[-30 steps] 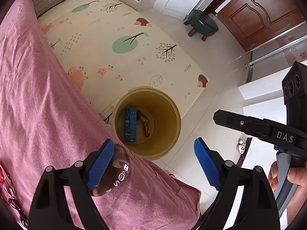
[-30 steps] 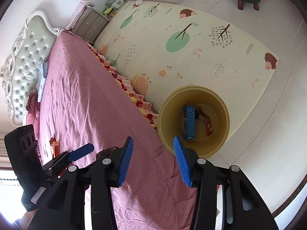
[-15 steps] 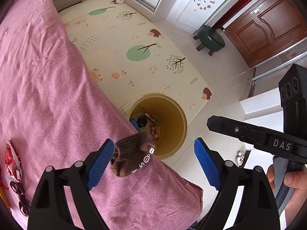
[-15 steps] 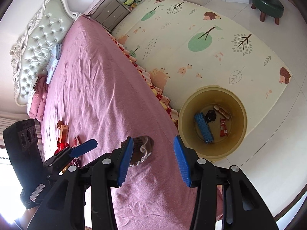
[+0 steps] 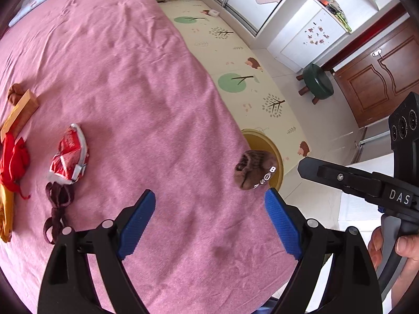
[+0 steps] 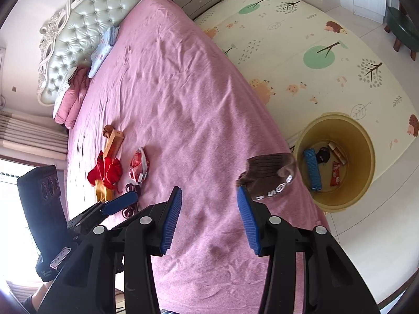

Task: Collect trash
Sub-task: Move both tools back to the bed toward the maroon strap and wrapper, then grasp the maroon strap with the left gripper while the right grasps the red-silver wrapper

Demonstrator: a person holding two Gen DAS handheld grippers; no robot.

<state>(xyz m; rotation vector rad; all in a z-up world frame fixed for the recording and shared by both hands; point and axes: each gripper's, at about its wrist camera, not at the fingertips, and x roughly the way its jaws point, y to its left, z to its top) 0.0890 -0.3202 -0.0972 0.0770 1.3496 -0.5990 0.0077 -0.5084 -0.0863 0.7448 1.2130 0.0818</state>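
Note:
A yellow bin [image 6: 362,144] stands on the floor beside the pink bed [image 5: 131,78]; it holds a blue box, a red wrapper and other scraps. In the left wrist view only part of the bin's rim [image 5: 264,138] shows past the bed edge. A brown sock with white letters [image 5: 255,168] [image 6: 272,176] lies at the bed's edge next to the bin. A crumpled red-and-white wrapper [image 5: 69,154] [image 6: 138,166], a dark cord [image 5: 56,209], a red cloth [image 6: 104,170] and a wooden block [image 6: 114,140] lie farther in. My left gripper [image 5: 209,222] and right gripper [image 6: 208,218] both hang open over the bed, holding nothing.
A patterned play mat [image 6: 301,39] covers the floor beyond the bin. A green stool [image 5: 316,81] stands near a wooden door [image 5: 379,73]. Pillows [image 6: 76,91] and a tufted headboard [image 6: 70,31] close the bed's far end. A hand [image 5: 392,248] holds the right gripper's handle.
Both views have swung from the bin toward the middle of the bed. The sock has slid right in both, and the wrapper, cloth and block have come into view.

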